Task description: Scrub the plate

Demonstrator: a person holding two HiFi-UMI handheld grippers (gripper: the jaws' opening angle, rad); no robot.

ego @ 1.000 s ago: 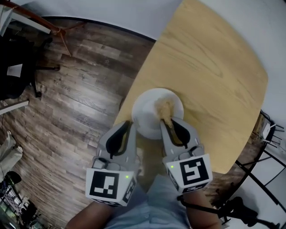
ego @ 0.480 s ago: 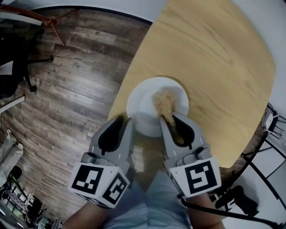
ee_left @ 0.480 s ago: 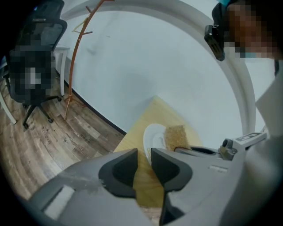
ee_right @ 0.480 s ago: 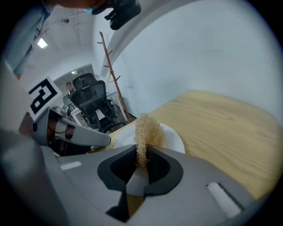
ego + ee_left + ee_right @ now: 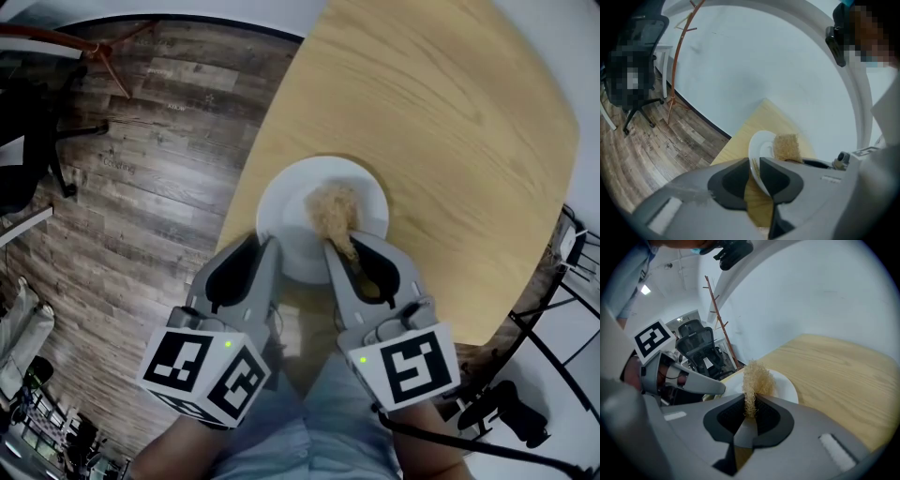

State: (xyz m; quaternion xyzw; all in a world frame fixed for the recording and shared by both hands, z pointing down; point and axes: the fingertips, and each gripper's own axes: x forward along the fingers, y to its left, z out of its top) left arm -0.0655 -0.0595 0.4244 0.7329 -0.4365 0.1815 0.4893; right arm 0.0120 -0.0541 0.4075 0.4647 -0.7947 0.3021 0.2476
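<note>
Pinching the near rim of the round white ceramic plate (image 5: 292, 208), the left gripper (image 5: 266, 246) had its jaws narrowed onto that rim, which showed between them in the left gripper view (image 5: 754, 165). The right gripper (image 5: 341, 247) was clamped on a tan fibrous scrubbing pad (image 5: 330, 212), whose free end lay on the plate's middle.

To scrub well, the left clamp probably needed to stay firm while the pad pressed flat and worked in small circles, reaching the bare left and far parts of the plate without riding over the rim.

The plate sat on the pale wooden table (image 5: 441, 131), close to its left edge, with the dark plank floor (image 5: 141, 187) beyond. Strokes were therefore safer aimed far and right, where open tabletop lay. The two grippers stood just beside each other, so sideways room near the plate's near rim looked tight.
</note>
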